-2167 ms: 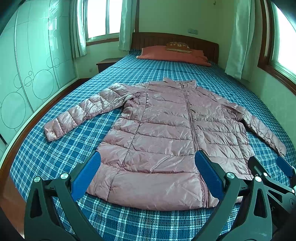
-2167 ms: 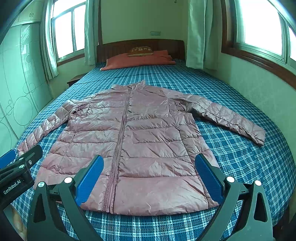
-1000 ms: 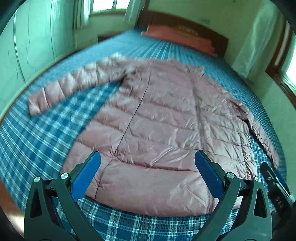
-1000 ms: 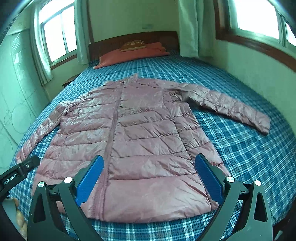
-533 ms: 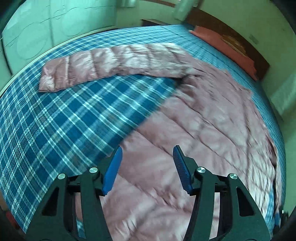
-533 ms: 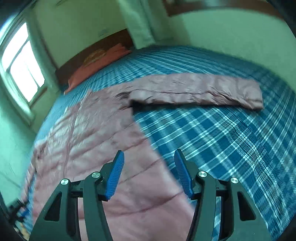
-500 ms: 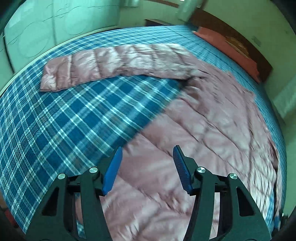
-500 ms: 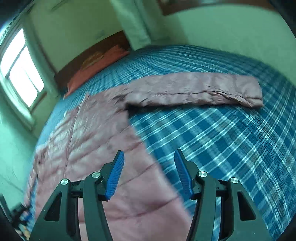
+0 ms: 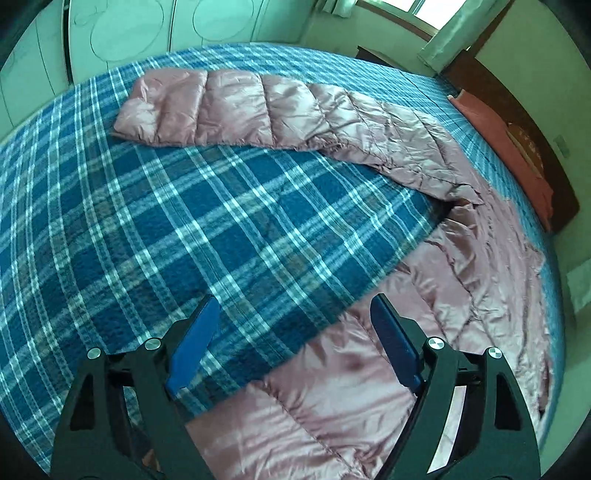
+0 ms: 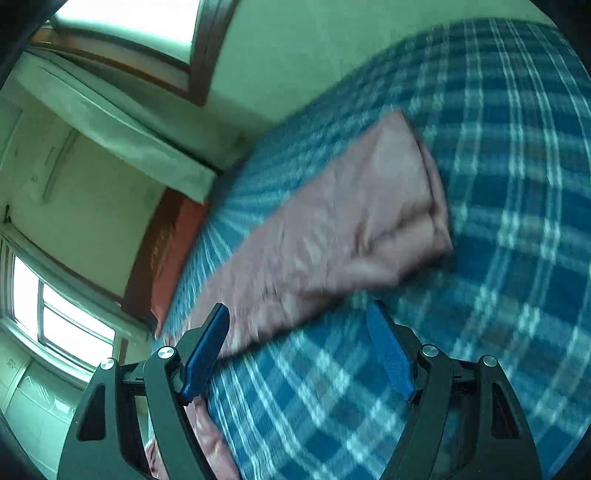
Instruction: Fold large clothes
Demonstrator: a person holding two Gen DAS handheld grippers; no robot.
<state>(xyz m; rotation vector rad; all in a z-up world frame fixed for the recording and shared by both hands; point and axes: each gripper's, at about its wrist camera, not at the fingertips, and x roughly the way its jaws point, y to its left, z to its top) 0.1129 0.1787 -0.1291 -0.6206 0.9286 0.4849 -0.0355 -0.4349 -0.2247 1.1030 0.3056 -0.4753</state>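
Observation:
A pink quilted jacket (image 9: 424, 369) lies flat on the blue plaid bed cover (image 9: 184, 240). Its one sleeve (image 9: 258, 110) stretches across the top of the left wrist view. My left gripper (image 9: 295, 332) hovers over the jacket's side edge, jaws opening, nothing pressed between the pads. In the blurred, tilted right wrist view the other sleeve (image 10: 332, 236) lies on the cover (image 10: 498, 258), cuff toward the upper right. My right gripper (image 10: 295, 343) is just short of that sleeve, jaws opening, with only cover and the sleeve's edge between them.
A red pillow (image 9: 517, 147) and the dark wooden headboard (image 9: 535, 122) are at the bed's head. Pale wardrobe doors (image 9: 147, 33) stand beyond the left sleeve. A wall with a window (image 10: 122, 33) runs close along the bed's right side.
Both grippers have swung outward and lower, the left to the jacket's left side, the right toward the right sleeve. Both views have rolled. The jaws narrowed, then widened again.

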